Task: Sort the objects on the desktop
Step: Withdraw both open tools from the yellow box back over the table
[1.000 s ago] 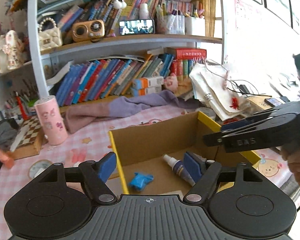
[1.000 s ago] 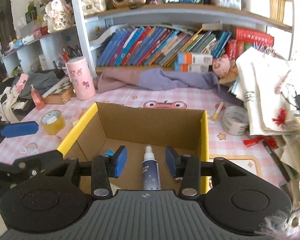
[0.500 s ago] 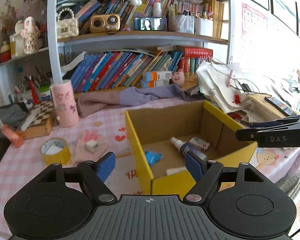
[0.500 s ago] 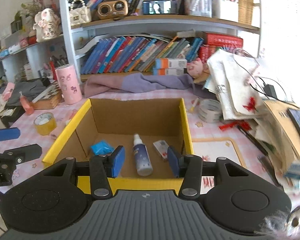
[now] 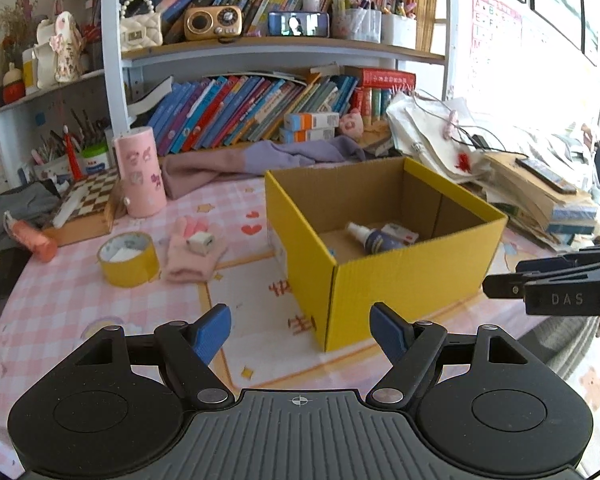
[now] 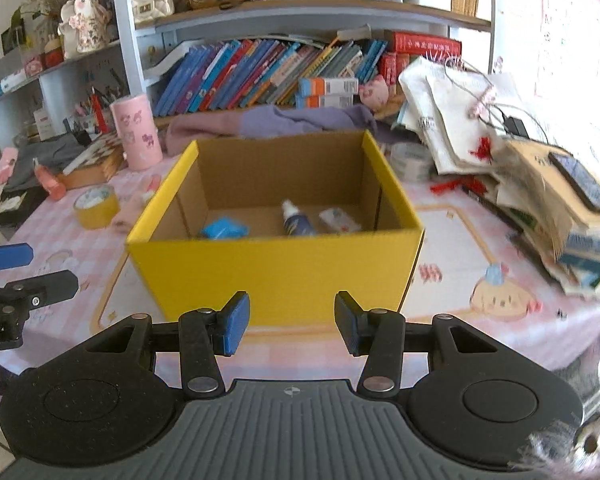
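Both hand-held grippers are empty: the left hand-held gripper [image 5: 300, 330] stands wide open and the right hand-held gripper [image 6: 288, 320] is partly open. The yellow tape roll [image 5: 128, 258] lies on the desk [image 5: 60, 312], left of the yellow cardboard box [image 6: 276, 276]. It looks light and stiff; I would pinch its wall across the rim.

The right gripper [image 5: 500, 278] carries the letters "DAS" on its black side. In the right wrist view, the left gripper [image 6: 16, 270] shows ".AI". Book spines and wall posters stay unreadable.
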`<state>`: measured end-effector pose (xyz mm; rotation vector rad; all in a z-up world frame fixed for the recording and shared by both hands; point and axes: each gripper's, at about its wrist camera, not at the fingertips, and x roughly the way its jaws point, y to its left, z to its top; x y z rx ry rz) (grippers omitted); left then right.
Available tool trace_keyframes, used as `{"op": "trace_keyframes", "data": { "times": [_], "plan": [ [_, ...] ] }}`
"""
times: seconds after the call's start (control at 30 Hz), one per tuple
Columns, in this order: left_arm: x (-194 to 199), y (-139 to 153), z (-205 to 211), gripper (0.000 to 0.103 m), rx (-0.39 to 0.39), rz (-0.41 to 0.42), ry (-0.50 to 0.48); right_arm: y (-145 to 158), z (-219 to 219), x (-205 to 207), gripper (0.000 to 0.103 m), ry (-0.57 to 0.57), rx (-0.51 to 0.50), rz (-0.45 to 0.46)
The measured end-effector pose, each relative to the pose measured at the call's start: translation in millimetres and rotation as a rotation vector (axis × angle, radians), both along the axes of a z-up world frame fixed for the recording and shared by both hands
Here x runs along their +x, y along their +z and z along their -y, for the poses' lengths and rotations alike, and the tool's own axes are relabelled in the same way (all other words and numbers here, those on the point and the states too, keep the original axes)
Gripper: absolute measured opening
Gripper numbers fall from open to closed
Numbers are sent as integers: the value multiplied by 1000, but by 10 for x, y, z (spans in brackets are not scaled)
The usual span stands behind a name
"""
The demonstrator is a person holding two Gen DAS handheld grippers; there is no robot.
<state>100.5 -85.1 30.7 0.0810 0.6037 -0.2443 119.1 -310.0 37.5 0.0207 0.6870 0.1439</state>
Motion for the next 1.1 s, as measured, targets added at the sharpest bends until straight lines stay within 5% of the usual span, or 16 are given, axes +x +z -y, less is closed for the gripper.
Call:
{"op": "trace_keyframes", "data": {
  "times": [0.53, 1.1],
  "plan": [
    [-387, -177, -438, 79, 2, -63, -5, -255, -638, -605, 44, 11, 3, -76],
    [-599, -235, -1004, 79, 15, -99, 96, -326, -1363, -639, 44, 177, 5, -102]
  ]
}}
